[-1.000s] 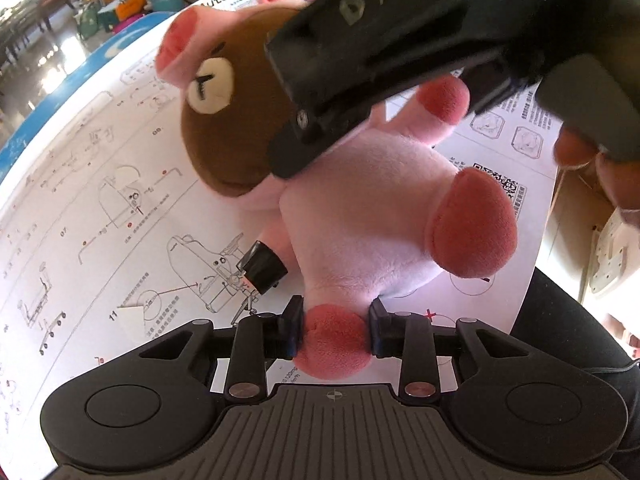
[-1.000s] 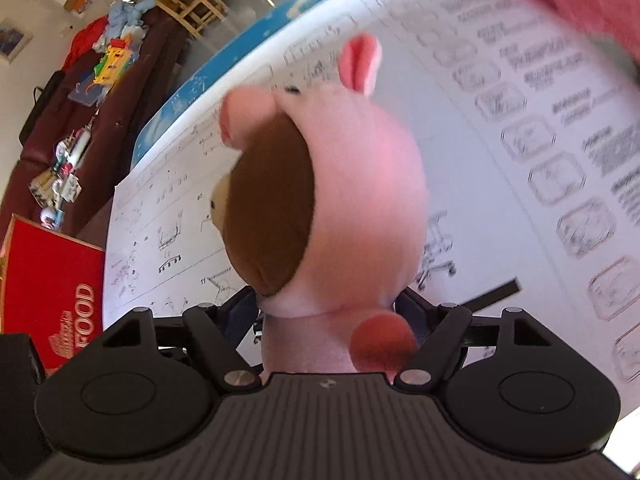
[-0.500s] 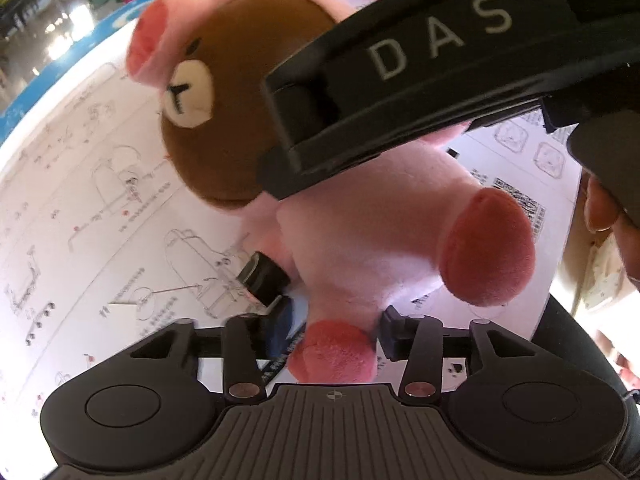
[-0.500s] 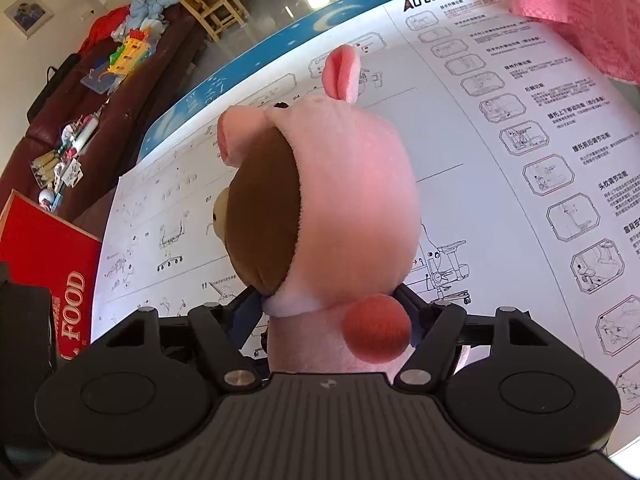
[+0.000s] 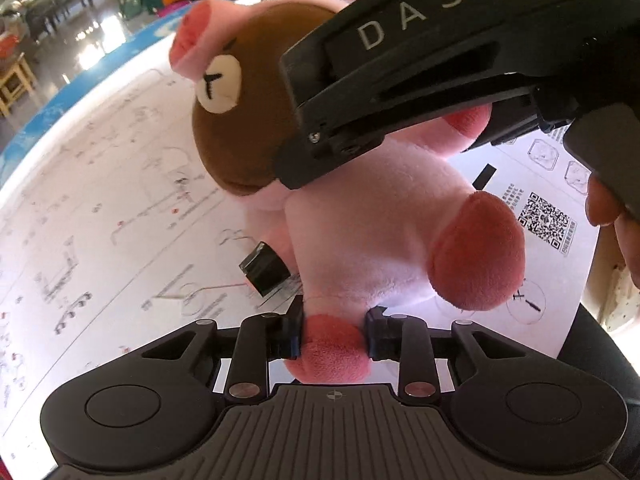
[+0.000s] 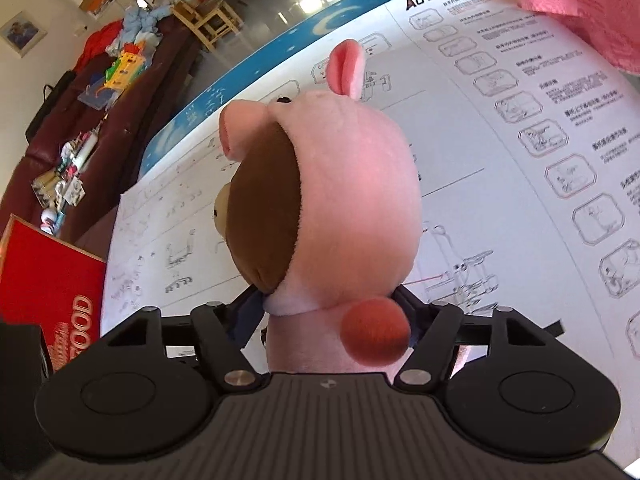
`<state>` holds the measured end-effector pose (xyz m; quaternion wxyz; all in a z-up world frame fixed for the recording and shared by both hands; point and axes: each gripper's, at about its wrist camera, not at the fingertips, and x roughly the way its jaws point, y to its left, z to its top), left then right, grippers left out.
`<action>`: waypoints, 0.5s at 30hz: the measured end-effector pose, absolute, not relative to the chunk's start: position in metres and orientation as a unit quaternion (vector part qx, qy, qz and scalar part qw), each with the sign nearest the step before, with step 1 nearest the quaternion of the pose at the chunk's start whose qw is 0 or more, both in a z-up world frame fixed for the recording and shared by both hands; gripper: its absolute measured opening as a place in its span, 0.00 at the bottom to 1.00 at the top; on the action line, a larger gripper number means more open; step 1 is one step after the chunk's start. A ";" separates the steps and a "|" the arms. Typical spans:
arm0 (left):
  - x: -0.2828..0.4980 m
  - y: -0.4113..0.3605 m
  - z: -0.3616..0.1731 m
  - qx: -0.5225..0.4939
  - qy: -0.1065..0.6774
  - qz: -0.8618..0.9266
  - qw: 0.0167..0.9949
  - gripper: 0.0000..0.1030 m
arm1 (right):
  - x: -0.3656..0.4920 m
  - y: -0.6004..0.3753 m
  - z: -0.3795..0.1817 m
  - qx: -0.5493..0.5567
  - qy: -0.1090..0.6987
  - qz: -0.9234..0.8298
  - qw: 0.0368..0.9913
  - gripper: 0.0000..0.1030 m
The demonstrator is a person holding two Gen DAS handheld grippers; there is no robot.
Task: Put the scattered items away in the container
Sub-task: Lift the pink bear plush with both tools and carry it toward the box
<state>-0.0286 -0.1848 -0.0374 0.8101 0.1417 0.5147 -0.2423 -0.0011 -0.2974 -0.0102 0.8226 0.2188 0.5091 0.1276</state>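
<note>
Plush bear (image 5: 360, 216) is pinched by left gripper (image 5: 334, 336) at its six-o'clock foot, by right gripper (image 6: 332, 312) at the neck.

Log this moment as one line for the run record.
left gripper: shut on plush toy foot | right gripper: shut on its body | over instruction sheet | container: unseen
</note>
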 end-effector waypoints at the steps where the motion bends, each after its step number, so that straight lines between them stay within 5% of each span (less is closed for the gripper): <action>1: -0.032 -0.181 -0.035 0.141 0.513 -0.244 0.811 0.26 | -0.002 -0.297 -0.009 0.223 0.510 0.129 0.820 0.69; 15: -0.078 -0.142 0.016 0.178 0.474 -0.226 0.832 0.26 | -0.023 -0.254 0.027 0.211 0.501 0.175 0.821 0.69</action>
